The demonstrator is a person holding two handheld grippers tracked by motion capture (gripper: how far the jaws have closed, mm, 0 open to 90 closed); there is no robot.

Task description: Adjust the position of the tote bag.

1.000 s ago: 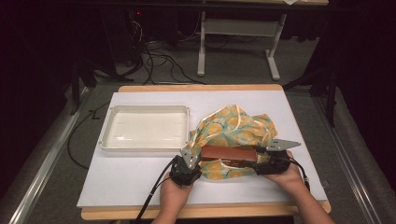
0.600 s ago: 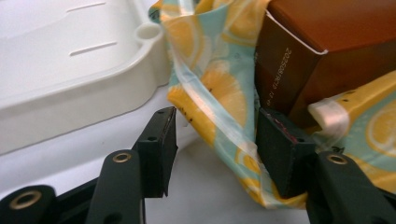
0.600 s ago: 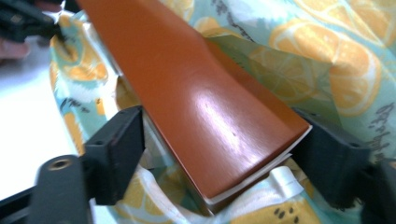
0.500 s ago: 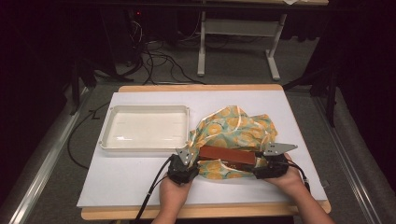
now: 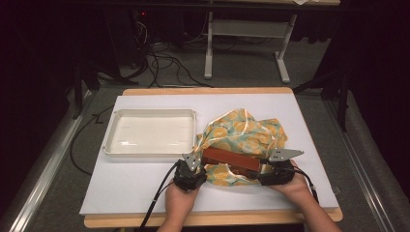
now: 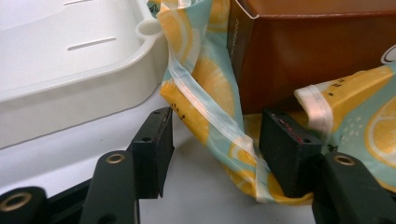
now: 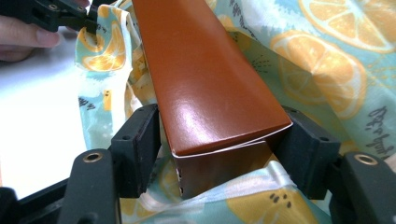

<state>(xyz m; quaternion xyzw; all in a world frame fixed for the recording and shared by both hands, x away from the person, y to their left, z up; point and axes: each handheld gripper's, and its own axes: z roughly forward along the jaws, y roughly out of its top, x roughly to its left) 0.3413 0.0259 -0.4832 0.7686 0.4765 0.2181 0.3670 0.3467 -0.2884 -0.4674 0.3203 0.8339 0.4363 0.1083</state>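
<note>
Closing in from wider apart, the jaws of the right gripper (image 7: 219, 154) now press on both sides of the brown box (image 7: 205, 93) at its near end, so the box looks ready to be lifted or pushed. This is the change against a second ago; the box and the hands sit almost where they were. The left gripper (image 6: 212, 149) stands partly open, with a fold of the lemon-print cloth bag (image 6: 205, 107) between its jaws but not pinched, I think. The box is long, glossy cardboard, lying across the bag (image 5: 241, 133) near the front edge of the table (image 5: 145, 193), just right of the white tray (image 5: 150, 133). My guess is that it goes into the bag next
</note>
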